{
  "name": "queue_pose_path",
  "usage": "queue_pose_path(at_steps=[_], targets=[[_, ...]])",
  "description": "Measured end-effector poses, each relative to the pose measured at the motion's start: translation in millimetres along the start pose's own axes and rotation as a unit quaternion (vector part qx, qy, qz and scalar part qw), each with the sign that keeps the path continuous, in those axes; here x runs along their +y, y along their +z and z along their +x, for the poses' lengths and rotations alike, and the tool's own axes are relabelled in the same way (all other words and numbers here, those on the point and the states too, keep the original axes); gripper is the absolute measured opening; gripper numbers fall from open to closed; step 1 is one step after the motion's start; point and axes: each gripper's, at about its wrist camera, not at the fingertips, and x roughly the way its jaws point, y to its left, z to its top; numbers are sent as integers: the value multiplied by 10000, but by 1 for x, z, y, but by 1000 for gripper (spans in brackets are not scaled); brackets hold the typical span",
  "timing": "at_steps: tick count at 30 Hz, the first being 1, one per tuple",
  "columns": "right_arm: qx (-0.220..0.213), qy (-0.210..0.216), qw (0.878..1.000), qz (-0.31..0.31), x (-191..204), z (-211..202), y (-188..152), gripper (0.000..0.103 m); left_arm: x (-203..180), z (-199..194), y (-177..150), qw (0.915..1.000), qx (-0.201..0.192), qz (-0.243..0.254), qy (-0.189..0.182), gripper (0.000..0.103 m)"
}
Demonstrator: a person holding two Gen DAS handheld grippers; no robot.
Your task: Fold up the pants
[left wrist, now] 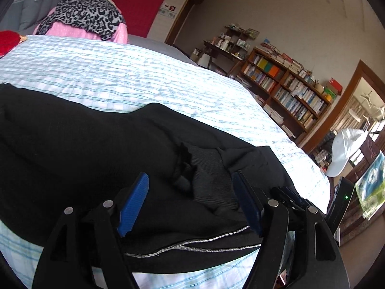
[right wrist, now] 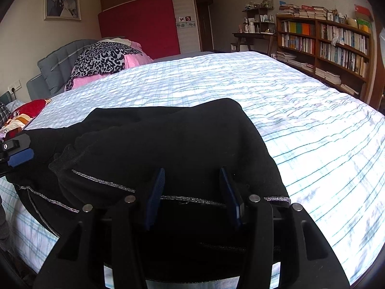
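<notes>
Left wrist view: black pants (left wrist: 79,149) bunched on the striped bed sheet (left wrist: 134,72), both tools spread wide above them.

In the left wrist view the left gripper (left wrist: 192,204) hangs over the pants with its blue pads (left wrist: 133,204) apart and nothing between them; a ribbed cuff (left wrist: 211,175) lies in the gap and a silver trim line (left wrist: 192,243) runs below it, details the other camera shows less clearly. Farther right stand a bookshelf (left wrist: 284,89) and a white cap (left wrist: 344,154). The right wrist view shows the right gripper (right wrist: 192,197) likewise gaping over the pants (right wrist: 168,144), possibly brushing the cloth. It alone shows a framed photo (right wrist: 62,4) on the wall, the leopard-print cloth (right wrist: 103,57) on a pink pillow (right wrist: 134,59), and the left gripper (right wrist: 16,153) at the left edge.
</notes>
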Motion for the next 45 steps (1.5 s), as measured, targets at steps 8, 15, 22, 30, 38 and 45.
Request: queue_pose_path(at_steps=[8,15,22,30,38,45], targets=[[-299,203,9991,-206,24,-17,3,60,66,-60,-3,9913,-636,-648,955,80],[-342,343,9981,-393,46,-20,2,60,128,-97,-19,9718,-902,-1730,1325,80],[-261,430,9973,-536,64,-17,1,60,131,-105,-22,9699,-949,-1915,1166,80],[-181,460,9972,-553,68,-11,-3,60,145,-107,-34,9608,-874,-2258,1352,80],[-201,489,9971,-539,69,-9,-4,60,161,-89,-24,9581,-822,-2387,1351,93],[-197,539,9970,-518,70,-9,-3,60,180,-73,-4,9498,-979,-2727,1177,93]])
